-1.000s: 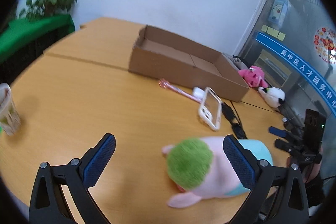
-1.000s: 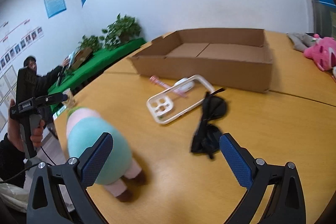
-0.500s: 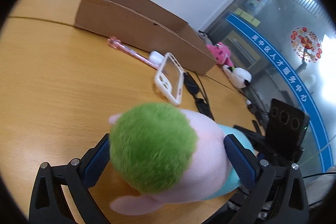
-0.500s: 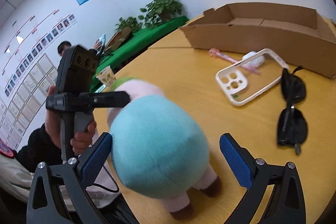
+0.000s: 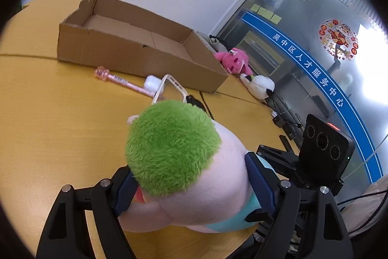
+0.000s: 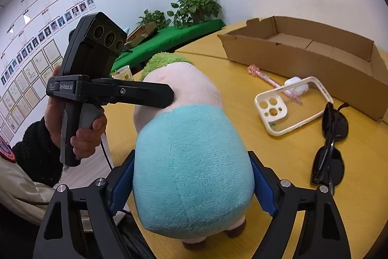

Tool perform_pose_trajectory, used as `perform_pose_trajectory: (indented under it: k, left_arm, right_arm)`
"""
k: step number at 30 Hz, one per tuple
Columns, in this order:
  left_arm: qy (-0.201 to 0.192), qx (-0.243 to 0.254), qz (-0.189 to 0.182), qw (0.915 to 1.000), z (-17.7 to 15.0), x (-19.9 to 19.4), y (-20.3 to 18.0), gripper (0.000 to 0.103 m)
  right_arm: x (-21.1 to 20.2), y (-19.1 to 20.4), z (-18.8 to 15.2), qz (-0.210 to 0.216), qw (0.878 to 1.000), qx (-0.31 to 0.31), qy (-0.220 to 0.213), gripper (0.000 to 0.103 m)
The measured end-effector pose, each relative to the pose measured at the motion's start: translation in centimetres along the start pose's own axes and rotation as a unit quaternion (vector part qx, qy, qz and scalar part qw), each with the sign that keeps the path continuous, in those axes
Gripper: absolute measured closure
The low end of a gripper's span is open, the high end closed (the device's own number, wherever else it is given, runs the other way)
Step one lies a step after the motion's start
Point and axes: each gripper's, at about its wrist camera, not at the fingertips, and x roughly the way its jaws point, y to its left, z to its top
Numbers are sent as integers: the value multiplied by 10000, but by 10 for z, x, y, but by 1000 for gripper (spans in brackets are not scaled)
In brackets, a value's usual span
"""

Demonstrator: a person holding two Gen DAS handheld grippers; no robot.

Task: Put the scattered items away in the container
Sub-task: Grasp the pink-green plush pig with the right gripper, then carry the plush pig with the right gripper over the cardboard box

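Both grippers clamped on the plush toy, box sitting open at the back

Biggest first: the round yellow wooden table, then the shallow brown cardboard box at its far side. The fat pink plush doll with green fuzzy hair and a teal bottom stands near the front edge, squeezed at the head end by the left gripper and round the teal end by the right gripper, both narrowed right onto it. Between doll and box lie black folded sunglasses, a cream-rimmed clear phone case, a pink pen and a small white earbud case touching it.
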Motion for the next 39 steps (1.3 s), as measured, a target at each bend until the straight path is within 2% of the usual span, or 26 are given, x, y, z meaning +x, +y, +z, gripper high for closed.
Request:
perform_pose_trajectory:
  k: [9, 17, 21, 25, 28, 30, 39]
  left_arm:
    - [-156, 442, 279, 9985, 69, -6, -18, 27]
    - [-254, 960, 347, 9945, 115, -23, -51, 29]
    - [-435, 1170, 396, 9914, 141, -33, -68, 29]
    - [-581, 1416, 635, 9862, 165, -42, -84, 29]
    - [-710, 1548, 838, 9818, 188, -50, -95, 29]
    - [-820, 1642, 927, 9786, 204, -57, -98, 29]
    - [-1108, 1971, 1084, 9681, 279, -80, -100, 29]
  right_arm:
    - [-5, 0, 42, -371, 9988, 98, -314, 16]
    - [-33, -2, 80, -331, 9953, 294, -863, 18]
    - [-46, -3, 103, -373, 9935, 238, -1048, 18]
    - [-56, -6, 126, -317, 9903, 296, -1317, 17]
    - [-58, -8, 149, -271, 9886, 332, -1444, 17]
    - [-58, -4, 169, -389, 9880, 186, -1486, 17]
    - [-59, -1, 256, -578, 9817, -291, -1791, 18]
